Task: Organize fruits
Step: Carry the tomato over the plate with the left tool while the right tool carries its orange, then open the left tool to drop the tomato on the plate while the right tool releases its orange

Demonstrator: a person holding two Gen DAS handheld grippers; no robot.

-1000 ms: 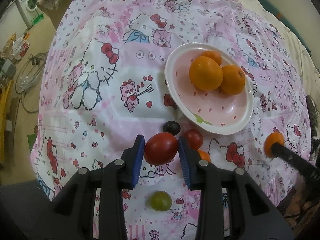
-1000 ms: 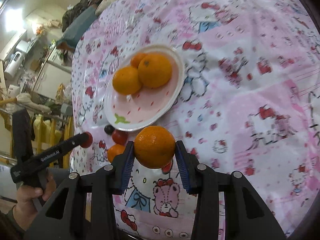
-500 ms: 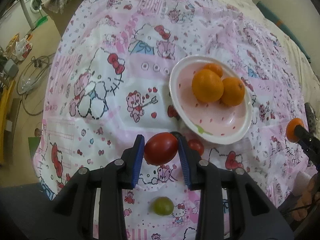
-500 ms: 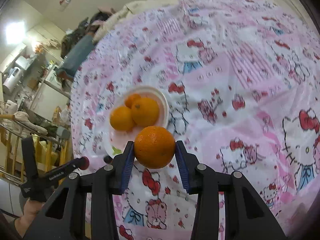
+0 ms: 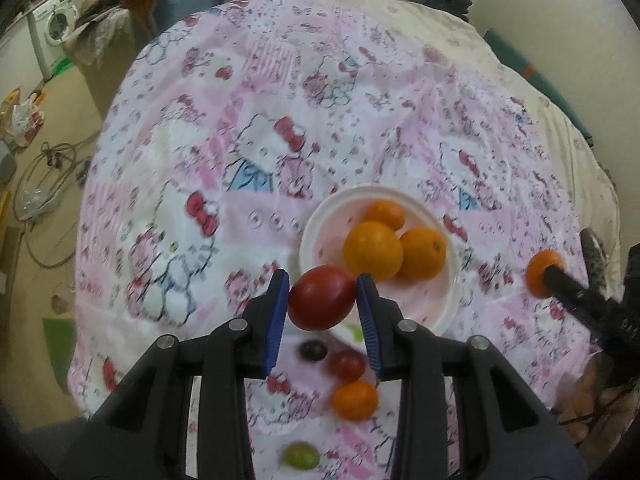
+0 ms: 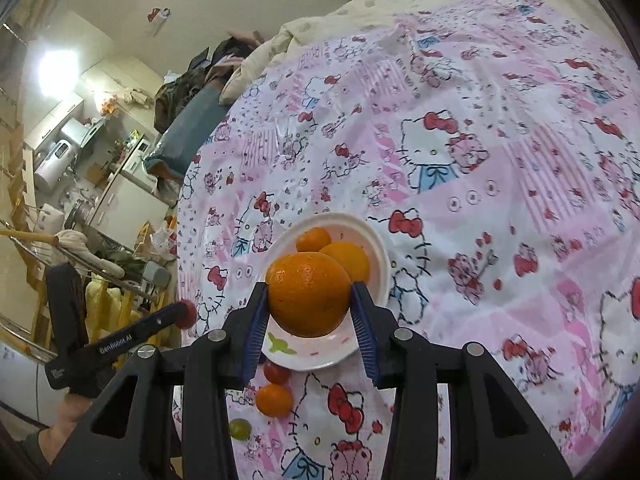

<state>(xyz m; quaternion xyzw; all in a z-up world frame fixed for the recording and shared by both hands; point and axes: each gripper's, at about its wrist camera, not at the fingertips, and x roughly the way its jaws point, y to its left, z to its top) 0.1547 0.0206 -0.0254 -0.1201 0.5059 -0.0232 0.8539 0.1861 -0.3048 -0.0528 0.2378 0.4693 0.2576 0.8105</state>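
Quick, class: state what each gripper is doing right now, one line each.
Left gripper: shut on the red tomato.
Right gripper: shut on the orange.

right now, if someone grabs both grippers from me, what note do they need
Left gripper: shut on the red tomato, held up near the plate's rim.
Right gripper: shut on an orange, up over the plate.
Done: three oranges on the plate.
Left: both held fruits, plus the dark grape, small tomato, small orange and green grape on the cloth.
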